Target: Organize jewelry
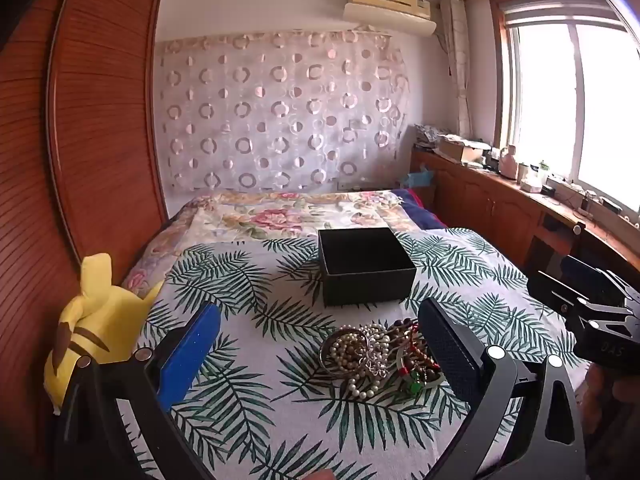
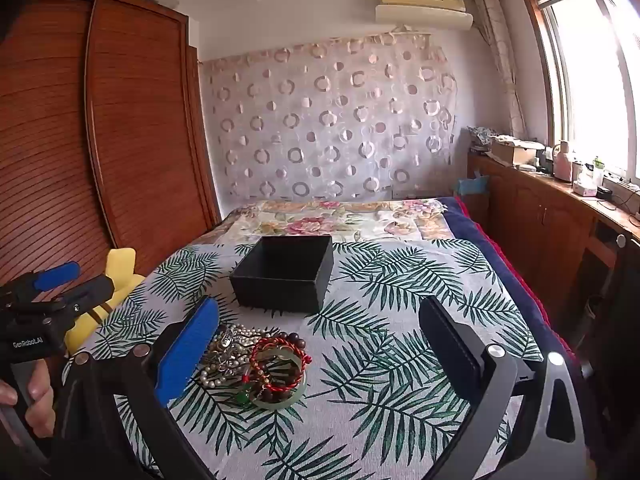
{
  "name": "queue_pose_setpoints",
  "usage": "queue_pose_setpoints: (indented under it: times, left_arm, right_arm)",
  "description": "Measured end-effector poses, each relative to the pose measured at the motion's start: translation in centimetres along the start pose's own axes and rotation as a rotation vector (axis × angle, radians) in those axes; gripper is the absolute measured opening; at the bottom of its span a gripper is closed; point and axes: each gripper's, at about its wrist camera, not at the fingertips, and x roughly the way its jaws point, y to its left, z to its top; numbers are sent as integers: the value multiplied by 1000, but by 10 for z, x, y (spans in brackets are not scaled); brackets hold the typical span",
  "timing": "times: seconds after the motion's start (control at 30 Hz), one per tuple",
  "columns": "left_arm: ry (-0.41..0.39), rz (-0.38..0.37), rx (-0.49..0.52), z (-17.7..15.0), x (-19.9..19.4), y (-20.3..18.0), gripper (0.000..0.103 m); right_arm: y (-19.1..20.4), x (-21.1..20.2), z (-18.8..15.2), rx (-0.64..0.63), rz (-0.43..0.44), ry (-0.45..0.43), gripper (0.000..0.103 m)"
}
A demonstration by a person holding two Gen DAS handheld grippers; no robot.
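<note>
Both grippers, left gripper [image 1: 320, 344] and right gripper [image 2: 318, 344], are wide open and empty, so one should gently pinch one bracelet from the jewelry pile [image 2: 256, 360] for the black box [image 2: 286, 272].

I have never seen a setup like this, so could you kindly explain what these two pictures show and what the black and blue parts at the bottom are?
There is no robot here: a person holds a two-finger gripper in each hand, and each gripper carries a wide-angle camera looking along its fingers. One picture comes from the left gripper, the other from the right gripper. Both are open and hold nothing. On the leaf-print bedspread lies a pile of jewelry: pearl strands, dark beads, a red cord bracelet and a pale green bangle. Behind it stands an open black box, which looks empty. A yellow plush toy sits at the bed's left edge.
</note>
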Motion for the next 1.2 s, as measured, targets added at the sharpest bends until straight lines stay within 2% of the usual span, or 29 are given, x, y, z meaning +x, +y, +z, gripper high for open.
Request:
queue_pose_setpoints:
  times: [1.2]
  left_arm:
    - [-8,-2,-1,0,0,0,96]
  right_arm:
    - [0,-3,0,7,5,-7,101]
